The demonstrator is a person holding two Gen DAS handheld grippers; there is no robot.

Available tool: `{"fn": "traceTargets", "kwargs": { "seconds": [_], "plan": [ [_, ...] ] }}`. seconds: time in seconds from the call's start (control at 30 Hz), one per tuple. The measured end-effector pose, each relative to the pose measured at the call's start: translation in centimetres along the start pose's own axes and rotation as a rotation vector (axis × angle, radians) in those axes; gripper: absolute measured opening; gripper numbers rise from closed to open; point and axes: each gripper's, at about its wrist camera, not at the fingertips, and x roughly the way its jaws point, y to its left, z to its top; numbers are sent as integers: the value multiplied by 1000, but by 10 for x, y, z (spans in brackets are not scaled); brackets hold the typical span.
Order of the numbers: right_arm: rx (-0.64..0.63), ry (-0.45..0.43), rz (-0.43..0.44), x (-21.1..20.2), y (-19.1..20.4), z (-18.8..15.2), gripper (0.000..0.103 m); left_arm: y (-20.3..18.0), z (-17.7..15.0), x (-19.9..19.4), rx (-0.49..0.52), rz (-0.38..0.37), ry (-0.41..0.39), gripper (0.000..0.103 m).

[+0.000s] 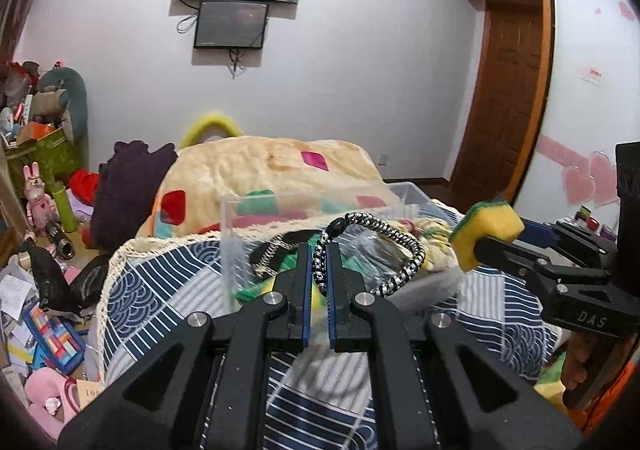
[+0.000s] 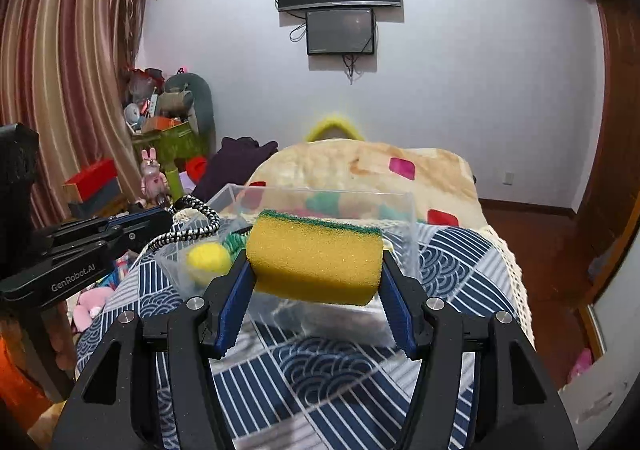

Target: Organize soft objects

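My left gripper (image 1: 319, 250) is shut on a black-and-white braided cord loop (image 1: 394, 246) and holds it over a clear plastic box (image 1: 232, 226) on the table. My right gripper (image 2: 316, 262) is shut on a yellow sponge with a green scrub side (image 2: 314, 260), held just in front of and above the same box (image 2: 404, 226). The sponge also shows at the right of the left wrist view (image 1: 486, 232). Inside the box lie a yellow ball (image 2: 208, 258), green soft pieces and a black strap (image 1: 276, 246).
The table carries a blue-and-white patterned cloth (image 2: 320, 366) with a lace edge. A cream blanket with coloured patches (image 1: 260, 166) is piled behind the box. Toys, boxes and papers clutter the floor at the left (image 1: 44, 310). A wooden door (image 1: 508, 90) stands at the right.
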Motion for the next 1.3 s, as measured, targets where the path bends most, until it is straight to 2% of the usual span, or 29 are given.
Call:
{"fn": "traceTargets", "kwargs": {
  "seconds": [0.23,0.43,0.57,0.73,1.03,1.23,1.3],
  "plan": [
    [12,61,22,42,12,-2,57,14,-8,31,-35,32,57,5],
    [-14,104,8,66,22,-8,57,17,-19,53,-46,17,102,5],
    [-29,128,1,71,24,-12,59,16,-23,56,-44,15,108,5],
    [-14,133,21,68,20,-10,66,17,-22,49,-56,-17,114,12],
    [-31,74,18,37,20,-2,67,7,-13,11,-18,-12,44,12],
    [-21,-3,26,2,17,8,67,-6,-5,-26,14,-13,-34,15],
    [-22,-31,26,-10,18,9,67,-9,-4,-39,16,-19,-60,21]
  ]
}}
